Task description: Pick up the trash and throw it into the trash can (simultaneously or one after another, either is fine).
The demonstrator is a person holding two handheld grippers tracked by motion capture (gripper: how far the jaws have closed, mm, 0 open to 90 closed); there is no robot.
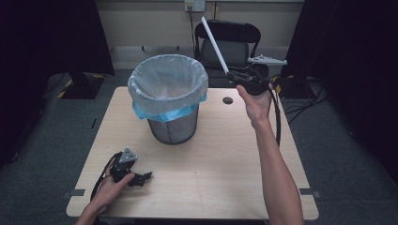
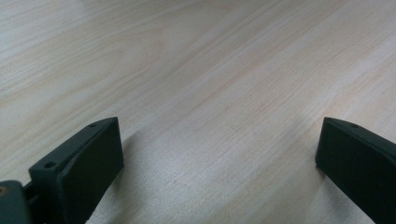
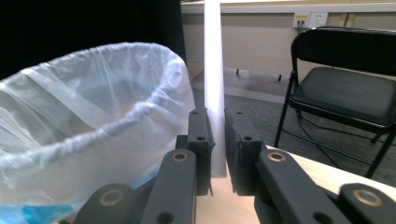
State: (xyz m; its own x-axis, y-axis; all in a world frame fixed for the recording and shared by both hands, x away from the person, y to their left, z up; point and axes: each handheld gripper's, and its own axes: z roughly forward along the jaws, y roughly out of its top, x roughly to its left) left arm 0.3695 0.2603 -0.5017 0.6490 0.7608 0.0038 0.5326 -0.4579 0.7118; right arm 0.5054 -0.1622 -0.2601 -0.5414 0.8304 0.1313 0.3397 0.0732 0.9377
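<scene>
Stick's lower end is hidden between the pads. Right claw [image 1: 233, 75] clamps a thin white stick [image 1: 214, 44], smooth, tilted up-left, held in the air beside the lined wire bin [image 1: 169, 101]. Left claw [image 1: 141, 179] rests spread on the table [image 1: 211, 164], holding nothing.

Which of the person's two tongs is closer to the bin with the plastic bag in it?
The right. The right tongs hold a white stick just beside the bin, by its rim. The left tongs rest on the table, in front of the bin.
</scene>
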